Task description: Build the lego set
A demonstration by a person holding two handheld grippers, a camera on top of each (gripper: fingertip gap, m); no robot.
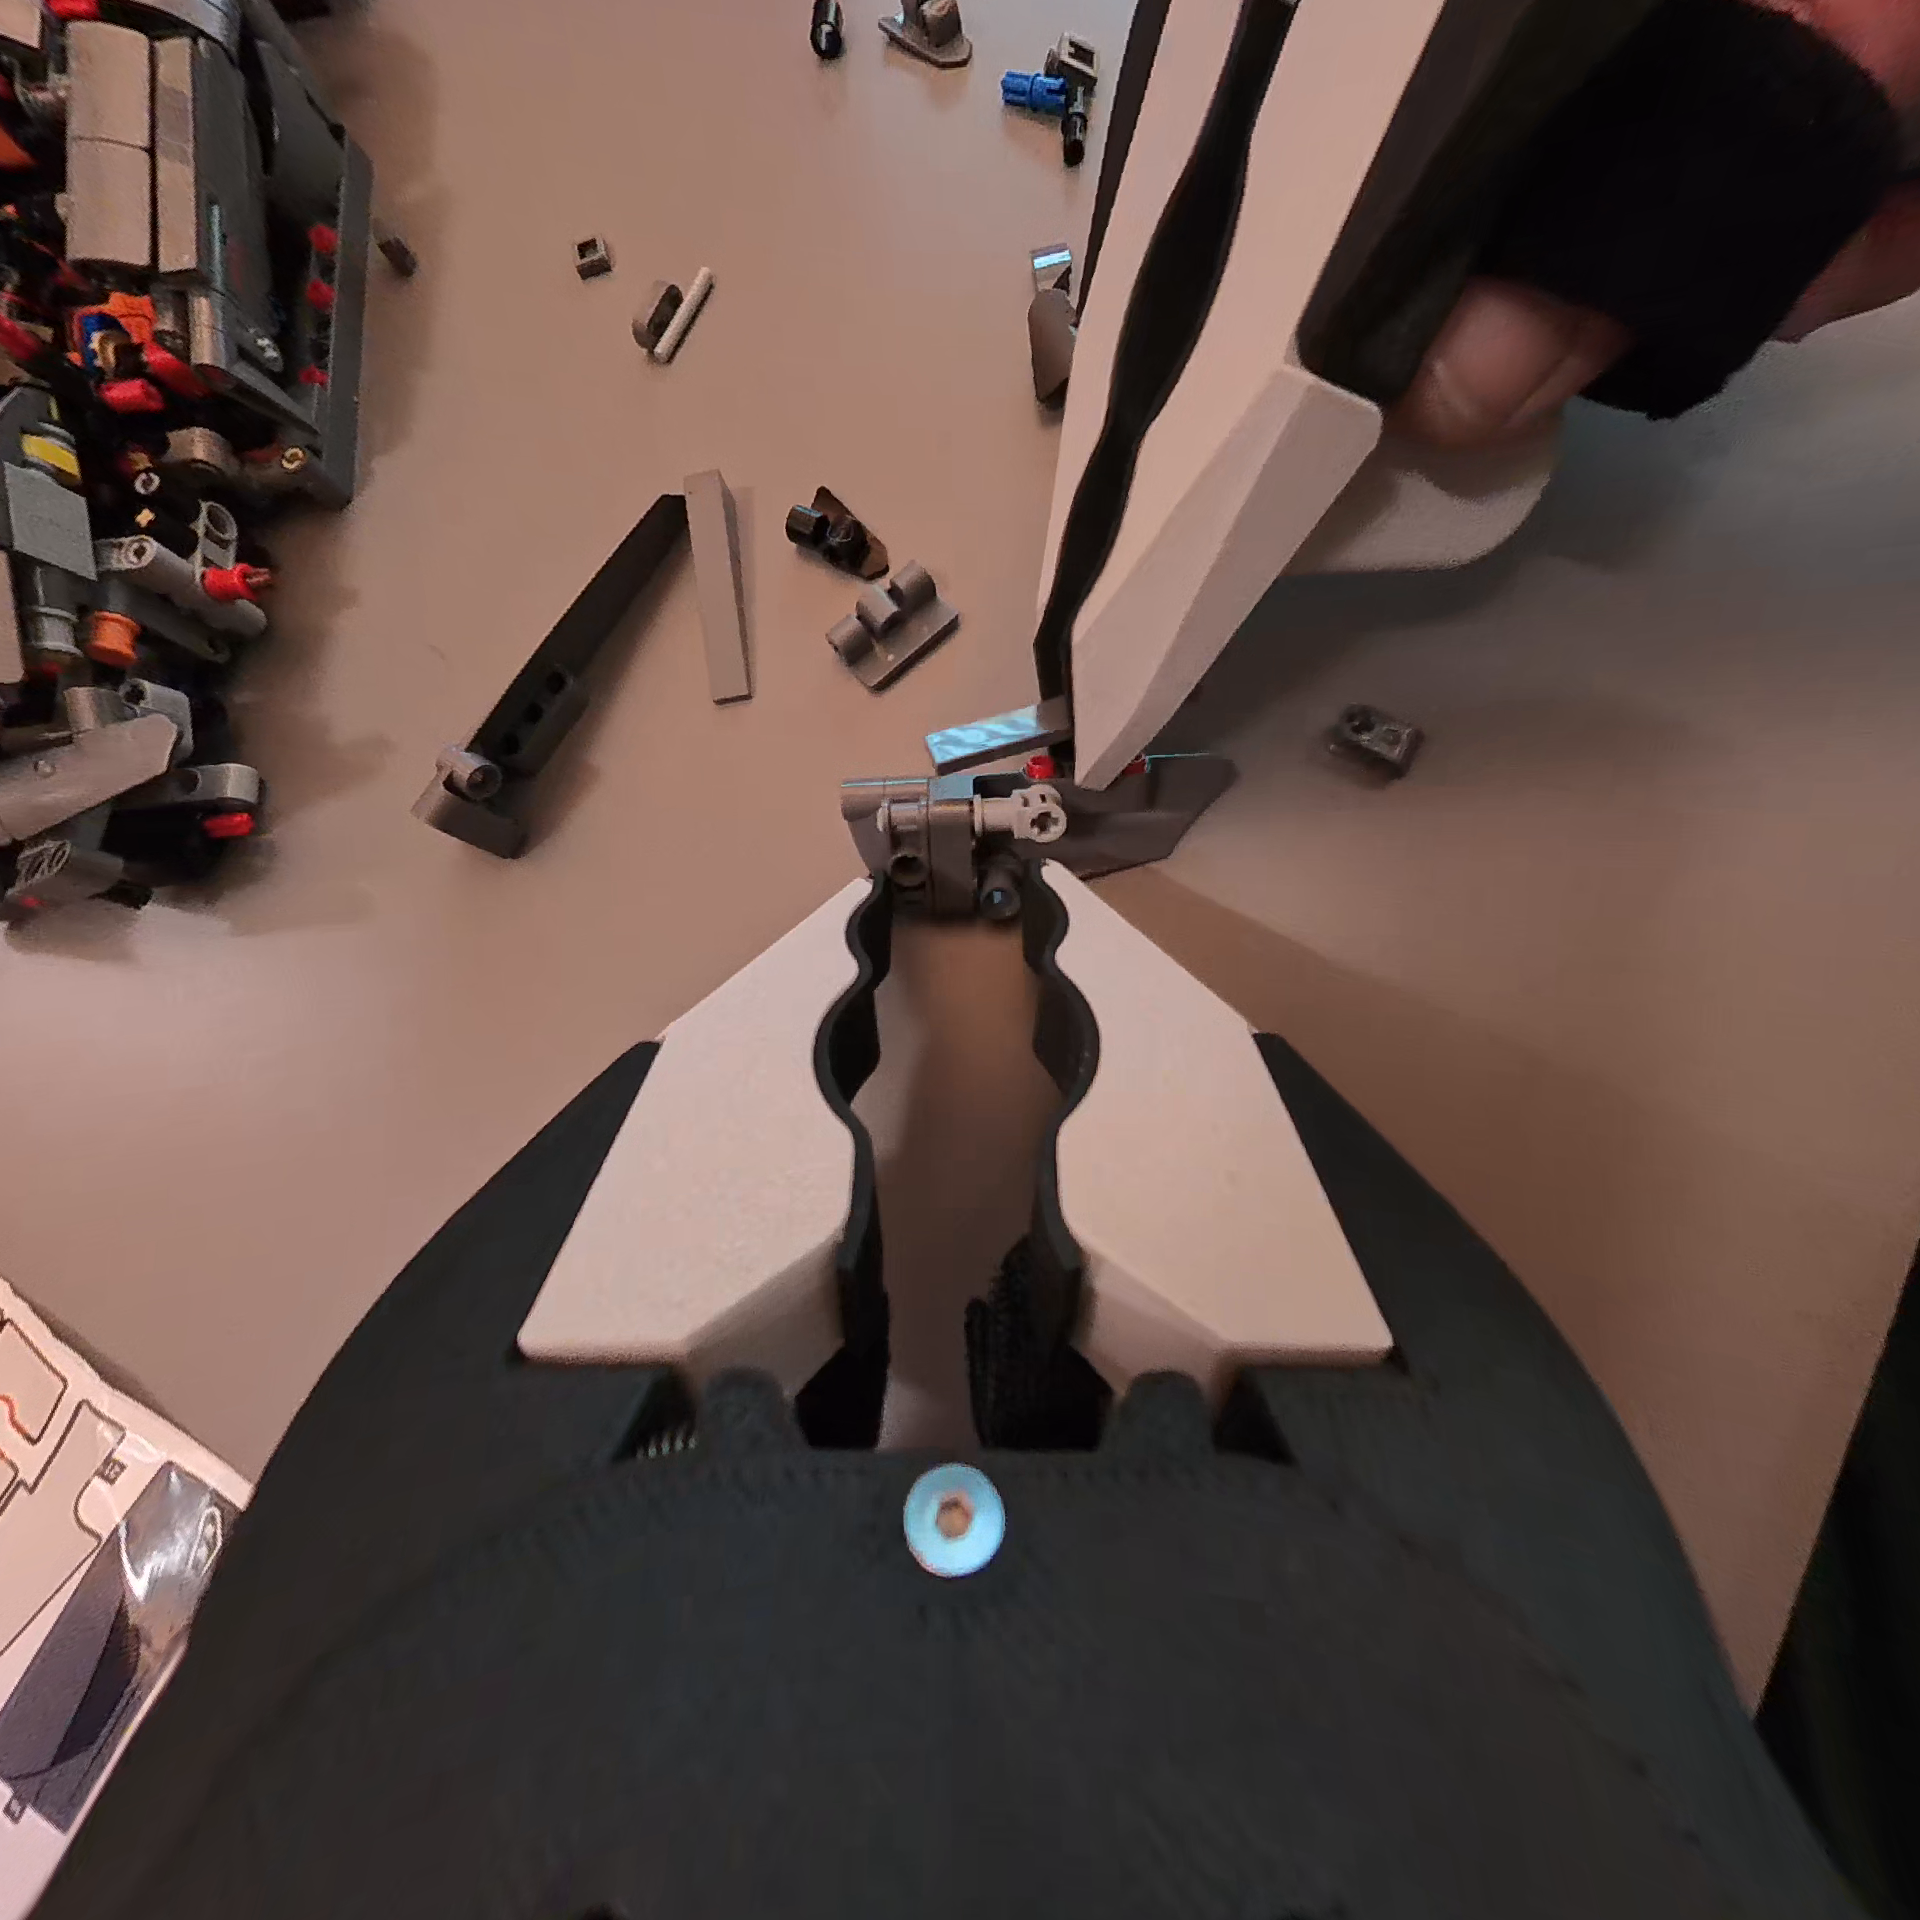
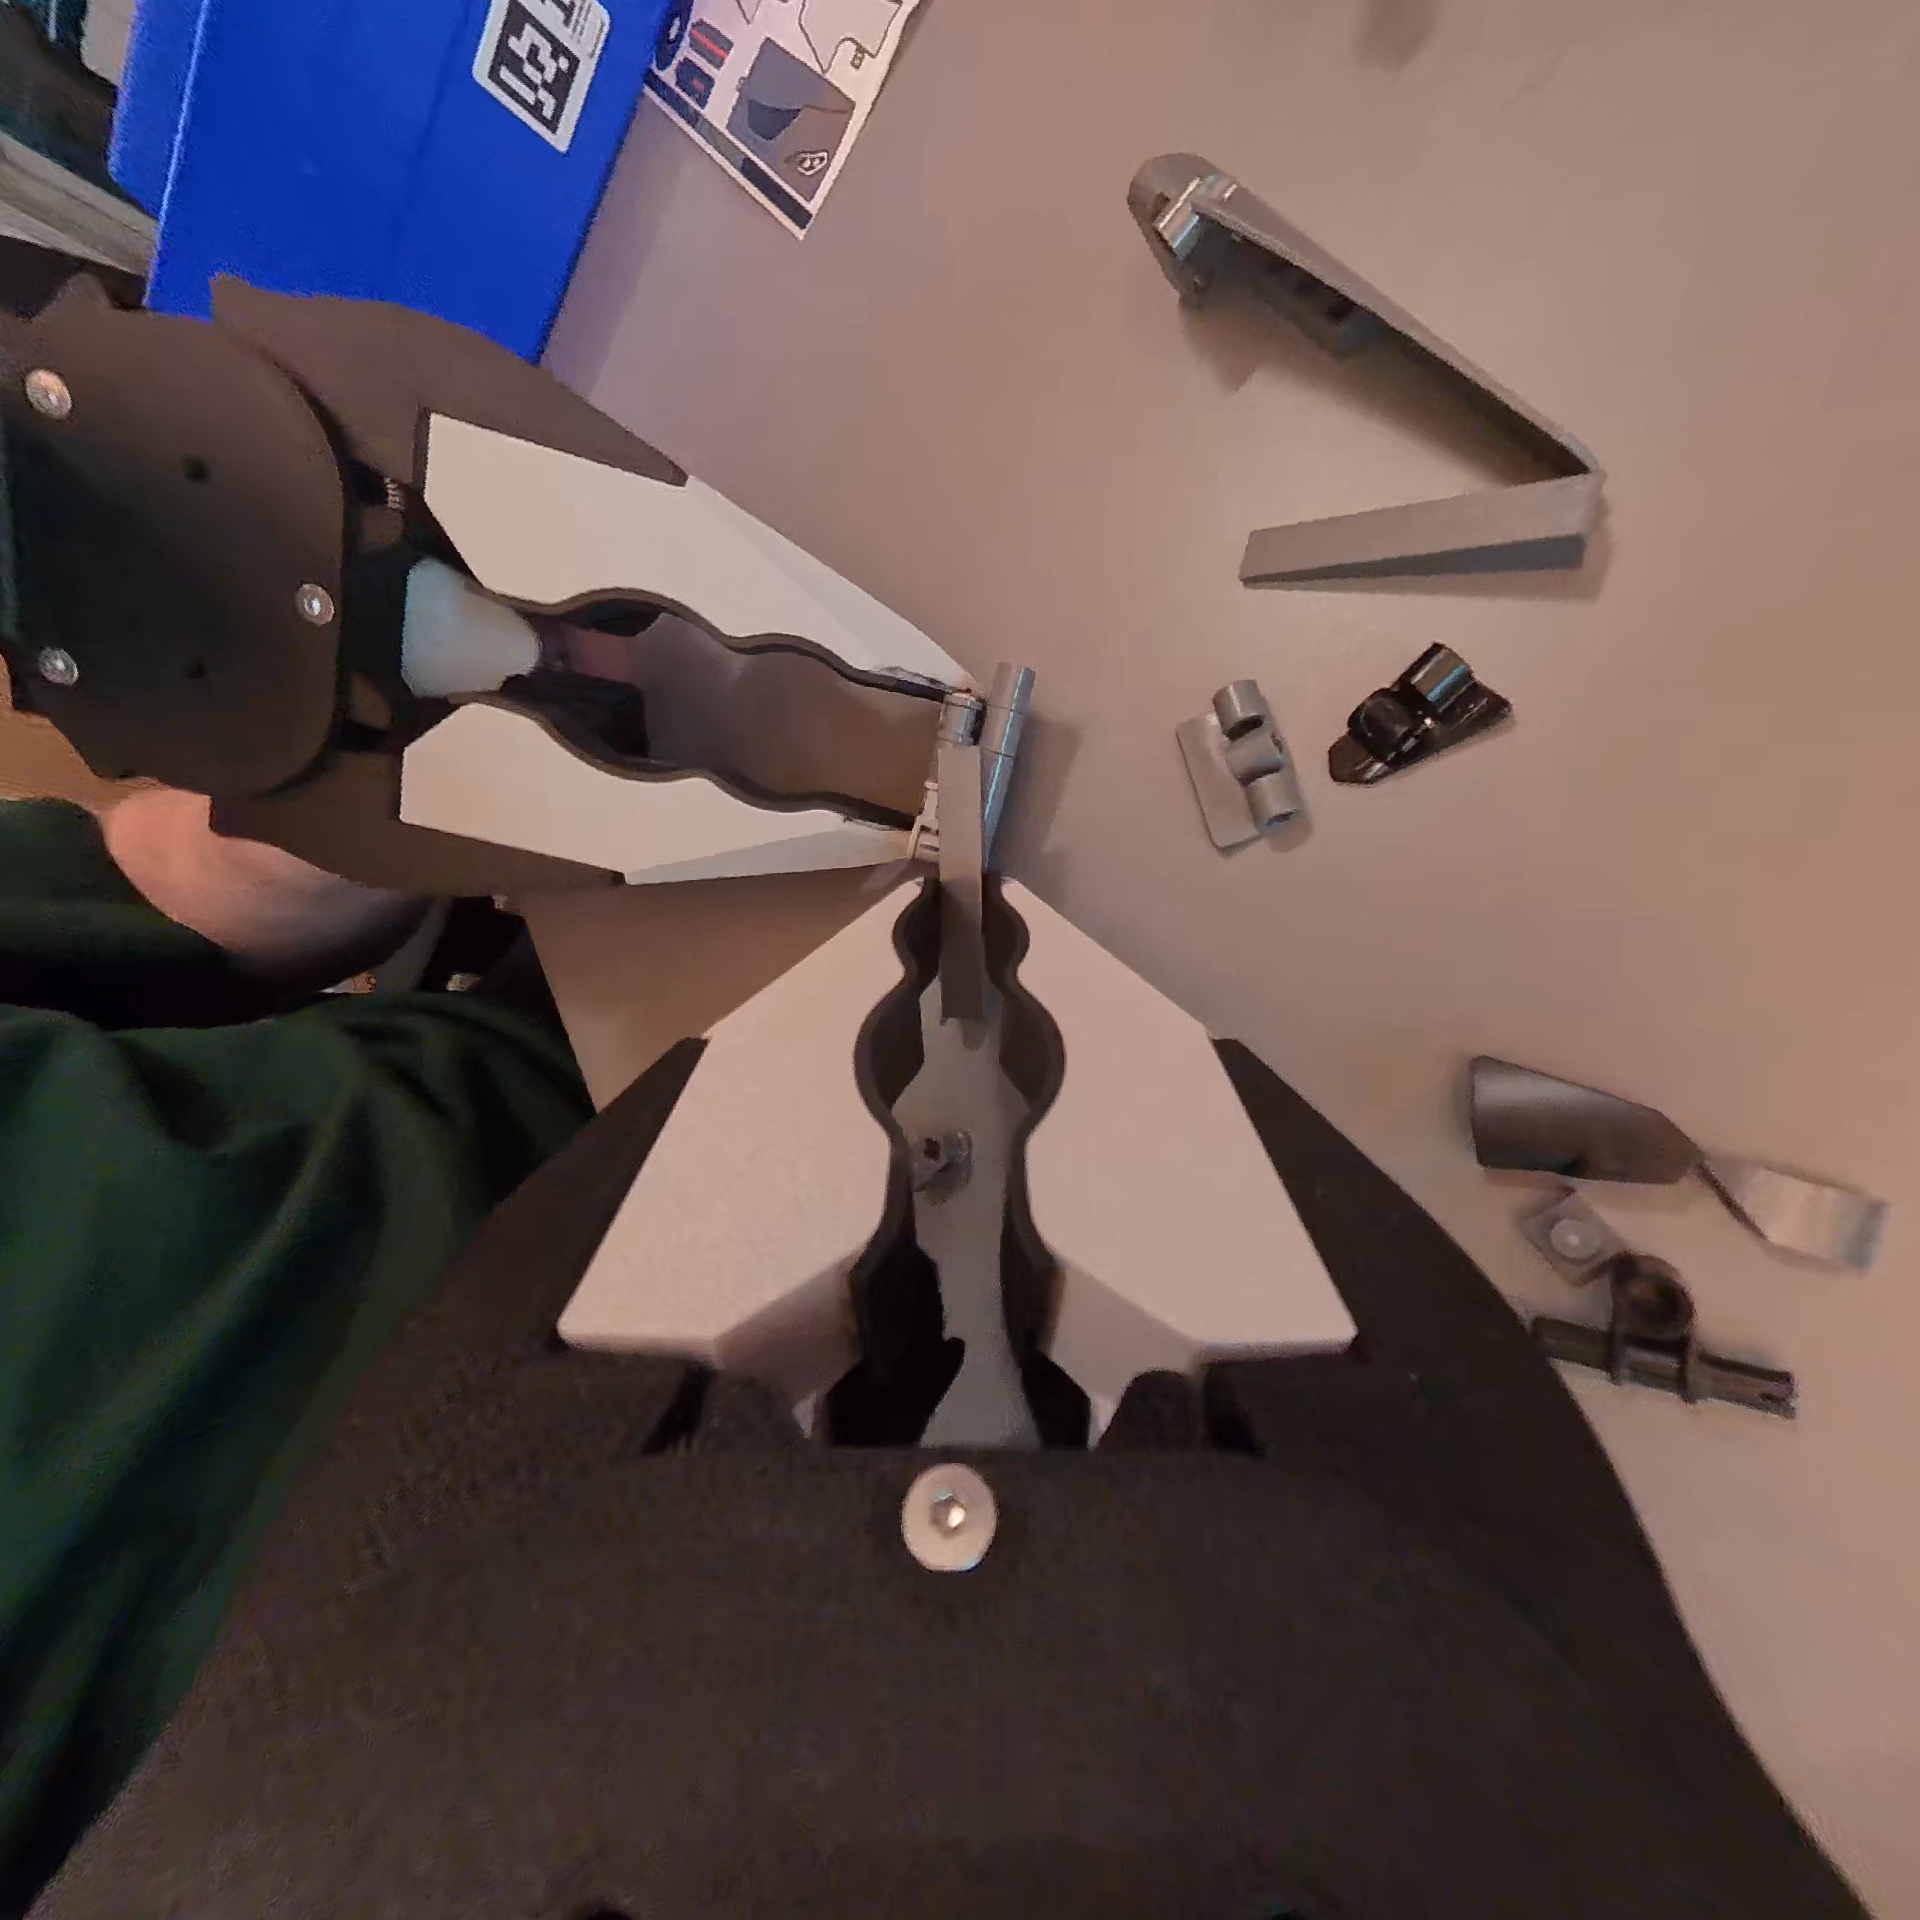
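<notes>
Left wrist view: left gripper [image 1: 951, 899] clamped on small grey lego joint assembly [image 1: 940, 836].
Right gripper [image 2: 961, 883]: clamped on thin grey lego panel [image 2: 964, 935].
Surface: matte beige counter [image 1: 623, 1039] w/ scattered pcs.
Bkgd: blue box [image 2: 353, 156].

White fingers [image 1: 758, 1091], black wavy pads [image 1: 852, 1039]

blue box [image 2: 353, 156], beige table [image 1: 727, 1039]

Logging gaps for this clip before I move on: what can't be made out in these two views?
- Joint between the two held pieces: in the left wrist view the right hand-held gripper covers it.
- Dark panel: mostly hidden behind that gripper's fingers; in the right wrist view seen edge-on.
- Large lego build: cut off by the left edge.
- Instruction sheet: cut off by the corner.
- Grey connector assembly: base hidden in the left hand-held gripper.
</notes>
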